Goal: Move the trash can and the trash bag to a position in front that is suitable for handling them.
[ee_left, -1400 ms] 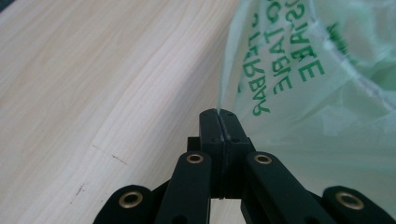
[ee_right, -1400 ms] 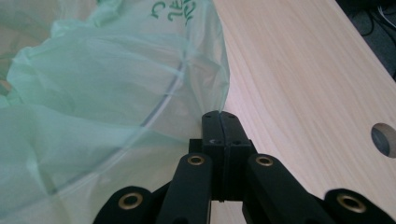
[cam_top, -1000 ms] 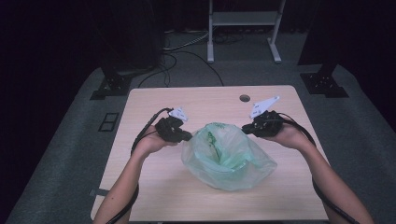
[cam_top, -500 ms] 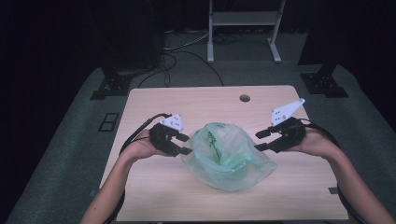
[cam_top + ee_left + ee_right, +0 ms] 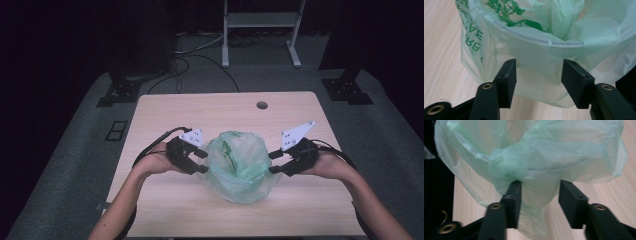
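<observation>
A pale green see-through plastic bag (image 5: 237,165) with green print sits on the wooden table (image 5: 200,107), its mouth open upward. My left gripper (image 5: 202,161) is at the bag's left side. In the left gripper view the bag (image 5: 536,37) bulges between the spread jaws of that gripper (image 5: 537,75), and the pads do not press it. My right gripper (image 5: 273,162) is at the bag's right side. There too the film (image 5: 536,152) hangs between the open jaws of the gripper (image 5: 539,195). Both pairs of jaws have just been closing slightly.
A round cable hole (image 5: 261,105) lies in the table's far part. Beyond the table, a white metal stand (image 5: 260,30), cables (image 5: 200,55) and two black bases (image 5: 117,92) (image 5: 347,90) rest on the grey floor.
Both grippers let go of the bag's rim and their jaws opened wide. The hands drew toward the near edge, the right one also outward. The bag settled lower and wider.
</observation>
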A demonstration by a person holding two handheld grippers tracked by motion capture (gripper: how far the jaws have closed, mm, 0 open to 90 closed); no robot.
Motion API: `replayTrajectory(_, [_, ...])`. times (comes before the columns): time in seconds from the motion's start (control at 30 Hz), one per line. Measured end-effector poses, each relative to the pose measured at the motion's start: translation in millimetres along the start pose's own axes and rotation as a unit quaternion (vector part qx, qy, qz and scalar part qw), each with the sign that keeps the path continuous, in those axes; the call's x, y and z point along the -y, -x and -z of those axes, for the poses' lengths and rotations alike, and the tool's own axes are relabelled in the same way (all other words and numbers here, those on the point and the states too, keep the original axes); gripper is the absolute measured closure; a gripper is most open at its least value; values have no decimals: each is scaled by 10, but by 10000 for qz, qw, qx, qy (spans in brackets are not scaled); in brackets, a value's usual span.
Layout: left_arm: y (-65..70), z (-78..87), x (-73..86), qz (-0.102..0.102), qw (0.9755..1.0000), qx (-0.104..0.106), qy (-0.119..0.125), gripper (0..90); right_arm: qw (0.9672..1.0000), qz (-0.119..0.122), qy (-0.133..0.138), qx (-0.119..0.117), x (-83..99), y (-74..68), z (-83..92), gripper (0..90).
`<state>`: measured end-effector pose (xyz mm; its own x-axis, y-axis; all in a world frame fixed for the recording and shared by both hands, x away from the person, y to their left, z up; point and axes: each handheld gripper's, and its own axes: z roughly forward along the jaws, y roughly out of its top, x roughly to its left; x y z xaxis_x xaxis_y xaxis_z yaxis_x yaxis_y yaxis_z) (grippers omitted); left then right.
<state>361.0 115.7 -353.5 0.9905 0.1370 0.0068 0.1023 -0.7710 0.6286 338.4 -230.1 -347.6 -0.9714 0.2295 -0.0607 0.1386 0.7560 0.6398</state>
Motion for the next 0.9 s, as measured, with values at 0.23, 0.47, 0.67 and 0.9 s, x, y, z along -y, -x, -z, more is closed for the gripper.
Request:
replayTrajectory(0.23, [4,-30,9,-78,9997,-225,4,717,9997,116,-1,204,-39,20,0,816])
replayTrajectory(0.47, [-23,-21,17,147,9989,-392,208,898,9992,18,197,337,-23,102,51,900])
replayTrajectory(0.67, [-22,-43,92,249,9983,-447,269,899,9993,-110,120,340,80,132,-1,900])
replayTrajectory(0.9, [-2,-109,179,311,9982,-408,324,900,9991,-261,175,295,182,156,-70,900])
